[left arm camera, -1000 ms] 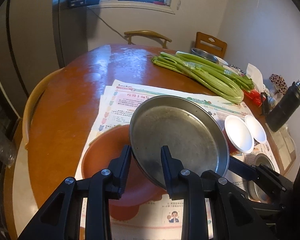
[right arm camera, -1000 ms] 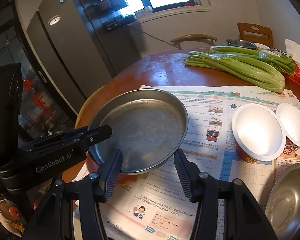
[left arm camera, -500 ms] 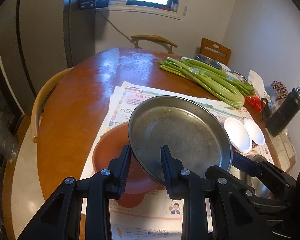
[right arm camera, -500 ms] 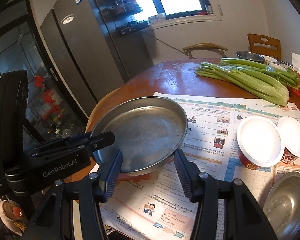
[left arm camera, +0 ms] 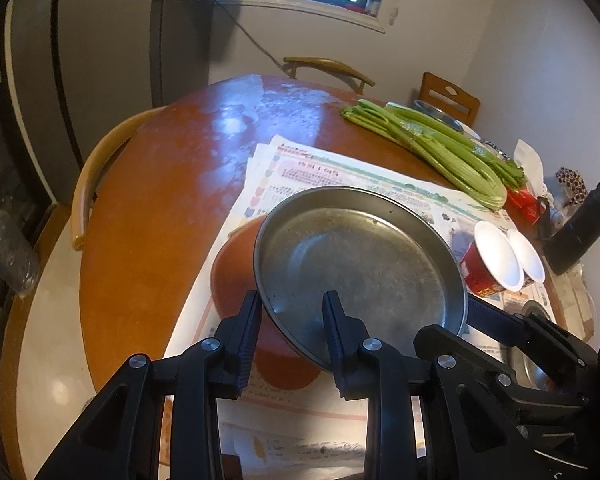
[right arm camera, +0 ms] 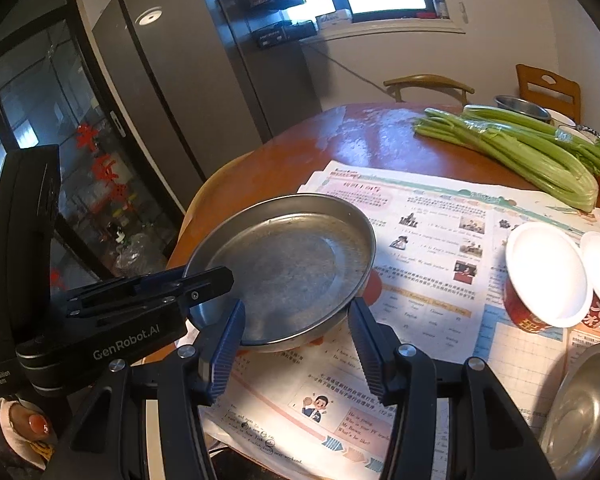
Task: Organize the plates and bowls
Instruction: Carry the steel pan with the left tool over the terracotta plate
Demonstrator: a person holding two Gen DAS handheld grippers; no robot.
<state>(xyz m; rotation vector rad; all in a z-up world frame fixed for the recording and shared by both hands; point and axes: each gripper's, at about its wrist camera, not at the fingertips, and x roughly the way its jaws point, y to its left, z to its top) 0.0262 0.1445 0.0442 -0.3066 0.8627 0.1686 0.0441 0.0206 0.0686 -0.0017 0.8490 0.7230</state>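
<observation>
A large steel plate [left arm camera: 364,256] is held up off the table, above a red-brown plate [left arm camera: 236,280] on the newspaper. My left gripper [left arm camera: 292,320] is shut on the steel plate's near rim. The steel plate [right arm camera: 284,268] also shows in the right wrist view, with the left gripper [right arm camera: 204,284] clamped on its left rim. My right gripper [right arm camera: 296,332] is open, its fingers on either side of the plate's near edge, not closed on it. Two red bowls with white insides [right arm camera: 548,276] stand at the right. A smaller steel dish [right arm camera: 584,404] lies at the lower right.
Newspaper [right arm camera: 420,240] covers the near part of the round wooden table [left arm camera: 160,184]. Celery [left arm camera: 432,148] lies at the back right, with a steel bowl [right arm camera: 520,106] behind it. A black flask [left arm camera: 580,228] stands at the right. Chairs ring the table; a fridge stands left.
The steel plate has risen higher above the red-brown plate, carried by my left gripper. Both cameras have moved up and back. The right gripper has stayed open by the plate.
</observation>
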